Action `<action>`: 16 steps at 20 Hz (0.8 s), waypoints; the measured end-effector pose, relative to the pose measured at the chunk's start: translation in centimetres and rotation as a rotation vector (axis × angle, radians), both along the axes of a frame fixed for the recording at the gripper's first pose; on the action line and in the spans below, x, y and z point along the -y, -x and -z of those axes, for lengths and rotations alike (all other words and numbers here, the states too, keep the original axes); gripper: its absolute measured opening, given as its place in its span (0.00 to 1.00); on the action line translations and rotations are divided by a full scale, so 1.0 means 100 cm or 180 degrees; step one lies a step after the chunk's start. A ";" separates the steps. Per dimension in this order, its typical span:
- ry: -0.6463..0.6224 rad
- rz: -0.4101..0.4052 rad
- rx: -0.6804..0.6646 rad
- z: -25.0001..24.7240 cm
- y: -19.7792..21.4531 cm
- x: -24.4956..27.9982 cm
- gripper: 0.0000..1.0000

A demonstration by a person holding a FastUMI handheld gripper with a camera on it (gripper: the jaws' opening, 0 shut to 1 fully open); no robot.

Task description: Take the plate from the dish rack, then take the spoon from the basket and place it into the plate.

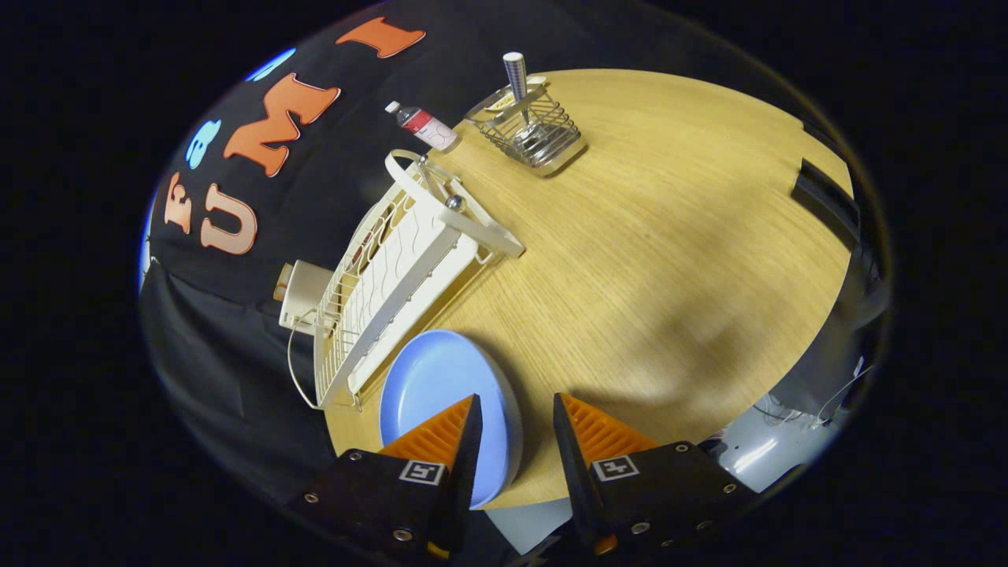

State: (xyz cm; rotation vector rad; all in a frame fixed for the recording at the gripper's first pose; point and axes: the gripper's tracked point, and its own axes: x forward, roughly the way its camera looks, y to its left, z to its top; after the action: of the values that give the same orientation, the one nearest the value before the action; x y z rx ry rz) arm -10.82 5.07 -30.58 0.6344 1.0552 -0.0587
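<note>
The gripper (516, 405) hangs over the near edge of the round wooden table (669, 260), its two orange fingers (587, 425) parted with a moderate gap and nothing held between them. One blue plate (437, 386) lies flat on the table just ahead of the left finger, which overlaps its near right part; the plate's rim reaches close to the table's near edge. Just beyond the plate, to the left, stands one white dish rack (394, 276), running away along the table's left edge, and whether it touches the plate is hard to tell. At the far side sits one wire basket (531, 130) with one spoon (516, 79) standing upright in it, handle up; its bowl is lost among the wires. One small bottle (424, 126) stands at the far left edge beside the rack's end. A white box-like object (303, 295) sits behind the rack, partly hidden by it. The middle and right of the table lie open, bare wood from the fingers out to the basket.
</note>
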 end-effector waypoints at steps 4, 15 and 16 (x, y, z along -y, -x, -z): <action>0.0432 -0.0100 0.0305 -0.021 -0.025 0.045 0.76; 0.1595 -0.0558 0.1581 -0.099 -0.143 0.120 0.94; 0.1610 -0.0594 0.1674 -0.102 -0.152 0.121 0.94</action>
State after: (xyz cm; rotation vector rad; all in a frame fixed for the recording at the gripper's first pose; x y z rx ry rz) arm 4.39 -7.01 -20.42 0.0752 0.5489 0.0060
